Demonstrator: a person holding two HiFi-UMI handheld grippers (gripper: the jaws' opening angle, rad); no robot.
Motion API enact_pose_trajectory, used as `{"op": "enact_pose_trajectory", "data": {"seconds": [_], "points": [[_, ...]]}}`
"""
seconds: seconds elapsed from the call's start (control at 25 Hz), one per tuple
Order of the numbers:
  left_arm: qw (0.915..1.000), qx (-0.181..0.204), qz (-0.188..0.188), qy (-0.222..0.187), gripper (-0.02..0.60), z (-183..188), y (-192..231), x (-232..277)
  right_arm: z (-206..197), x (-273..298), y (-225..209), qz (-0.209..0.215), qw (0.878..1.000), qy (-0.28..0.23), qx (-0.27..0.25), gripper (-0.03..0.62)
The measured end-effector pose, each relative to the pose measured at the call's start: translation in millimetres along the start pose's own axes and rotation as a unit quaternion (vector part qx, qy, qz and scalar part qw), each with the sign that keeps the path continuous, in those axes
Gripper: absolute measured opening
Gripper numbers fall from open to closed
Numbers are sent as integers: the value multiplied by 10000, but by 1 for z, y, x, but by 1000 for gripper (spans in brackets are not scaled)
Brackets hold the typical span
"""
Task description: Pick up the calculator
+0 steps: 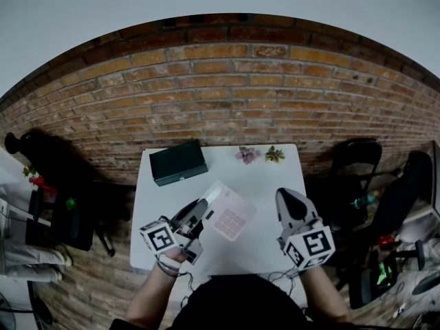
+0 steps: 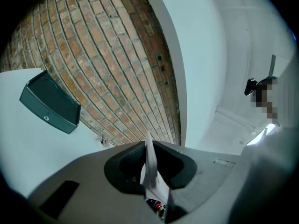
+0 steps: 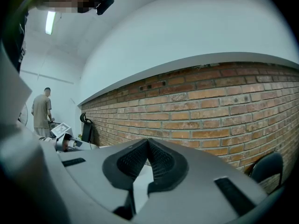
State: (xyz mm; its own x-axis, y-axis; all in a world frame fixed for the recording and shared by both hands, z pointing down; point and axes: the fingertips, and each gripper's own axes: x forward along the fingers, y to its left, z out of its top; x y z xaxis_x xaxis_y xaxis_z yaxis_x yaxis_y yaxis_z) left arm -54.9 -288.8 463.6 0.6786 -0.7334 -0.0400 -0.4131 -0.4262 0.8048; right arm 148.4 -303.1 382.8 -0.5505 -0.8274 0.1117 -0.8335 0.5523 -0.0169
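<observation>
the left gripper (image 1: 203, 212) has its jaws closed down on one edge of the pink-and-white calculator (image 1: 231, 216), which sits edge-on between the pads in the left gripper view and hangs tilted over the middle of the white desk (image 1: 265, 181). the right gripper (image 1: 286, 195) hovers just beside it, jaws pressed together with nothing in them. a dark green box (image 1: 179, 161) lies at the desk's far left corner, well apart.

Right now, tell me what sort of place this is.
Likely an indoor workroom or lab, not a home: a small white table by a bare brick wall, with black office chairs beside it.
</observation>
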Motion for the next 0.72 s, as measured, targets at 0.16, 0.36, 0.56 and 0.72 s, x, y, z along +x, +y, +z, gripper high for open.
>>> {"op": "enact_pose_trajectory", "data": {"seconds": [0.16,0.36,0.56,0.72], "points": [[9999,-21,-107,-28,48,2,-2,-1,-1,2,2,-9,10000,11,-10,5],[9998,-51,-212,-31,48,5,-1,-2,1,4,6,-27,10000,5,-5,5],[9999,-27,-91,59,48,5,3,-5,0,5,11,-12,10000,12,-43,5],[9999,-12,81,152,48,3,10,-8,-1,3,13,-59,9999,6,-85,5]]}}
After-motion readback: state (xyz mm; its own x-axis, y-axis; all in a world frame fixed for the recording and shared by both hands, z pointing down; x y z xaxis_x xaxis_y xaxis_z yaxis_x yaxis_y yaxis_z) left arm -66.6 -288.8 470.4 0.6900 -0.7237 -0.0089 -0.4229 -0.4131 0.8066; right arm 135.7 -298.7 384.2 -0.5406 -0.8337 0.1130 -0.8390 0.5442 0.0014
